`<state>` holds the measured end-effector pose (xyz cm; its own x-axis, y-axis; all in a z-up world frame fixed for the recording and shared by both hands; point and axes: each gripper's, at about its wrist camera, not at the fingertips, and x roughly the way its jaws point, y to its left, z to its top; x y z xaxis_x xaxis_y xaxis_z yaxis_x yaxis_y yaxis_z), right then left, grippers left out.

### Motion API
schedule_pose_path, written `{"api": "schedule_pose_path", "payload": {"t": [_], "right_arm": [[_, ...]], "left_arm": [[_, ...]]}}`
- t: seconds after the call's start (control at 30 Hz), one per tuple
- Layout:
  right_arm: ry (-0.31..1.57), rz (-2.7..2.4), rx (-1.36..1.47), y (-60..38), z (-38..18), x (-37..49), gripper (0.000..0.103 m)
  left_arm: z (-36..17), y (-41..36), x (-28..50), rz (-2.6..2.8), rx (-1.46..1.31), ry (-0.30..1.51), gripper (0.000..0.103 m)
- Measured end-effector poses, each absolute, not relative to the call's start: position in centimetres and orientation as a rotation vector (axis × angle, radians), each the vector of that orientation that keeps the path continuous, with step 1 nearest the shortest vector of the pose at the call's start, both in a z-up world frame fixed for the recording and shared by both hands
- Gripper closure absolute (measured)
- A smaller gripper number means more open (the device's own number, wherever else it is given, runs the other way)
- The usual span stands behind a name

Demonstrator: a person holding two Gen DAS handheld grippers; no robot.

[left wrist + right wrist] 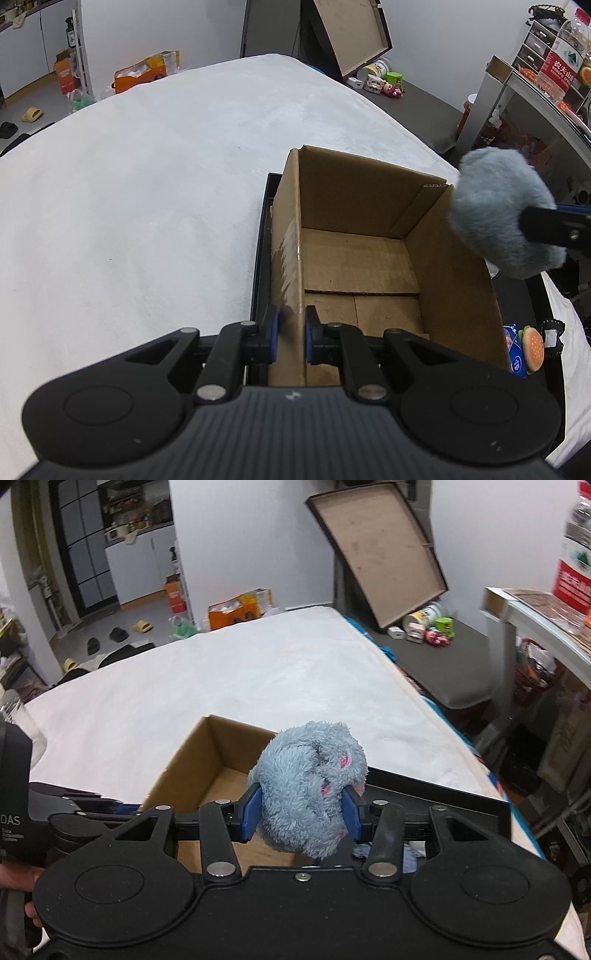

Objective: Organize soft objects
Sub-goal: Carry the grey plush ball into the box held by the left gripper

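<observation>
The cardboard box [369, 258] has nothing in it yet, so by my reading the sorting has barely begun: the first soft thing is on its way in and none has been dropped. The right gripper [301, 814] is clamped on a grey-blue plush toy [314, 782], its blue pads pressed into the fur on both sides, and it holds the toy in the air at the box's right-hand wall, just above the rim. The left gripper [291, 338] is pinched onto the box's left wall, one pad outside and one inside, apparently steadying it. The box sits in a shallow black tray [260, 258] on a bed covered with a white fuzzy blanket [147, 184]. Beside the box, in the tray, lie a small burger-shaped toy [532, 349] and a blue packet [515, 350], likely still to be put away. Around the bed the room is cluttered: an orange box [232, 609] and slippers on the floor, a large flat lid [380, 550] leaning against the wall, a shelf with a water bottle [563, 59] to the right.
</observation>
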<state>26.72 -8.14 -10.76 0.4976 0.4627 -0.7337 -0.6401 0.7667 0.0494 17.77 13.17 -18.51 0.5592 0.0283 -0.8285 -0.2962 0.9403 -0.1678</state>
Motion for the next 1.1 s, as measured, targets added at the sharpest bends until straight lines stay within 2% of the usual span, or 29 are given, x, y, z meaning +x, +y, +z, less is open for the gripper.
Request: {"api": "schedule_pose_path", "payload": {"t": [1.1], "right_arm": [[0.910,0.747,-0.260,0.1,-17.2,27.2,0.058]], "left_arm": [[-19.6,15.9,17.7,0.178,-0.503,0.940,0.089]]}}
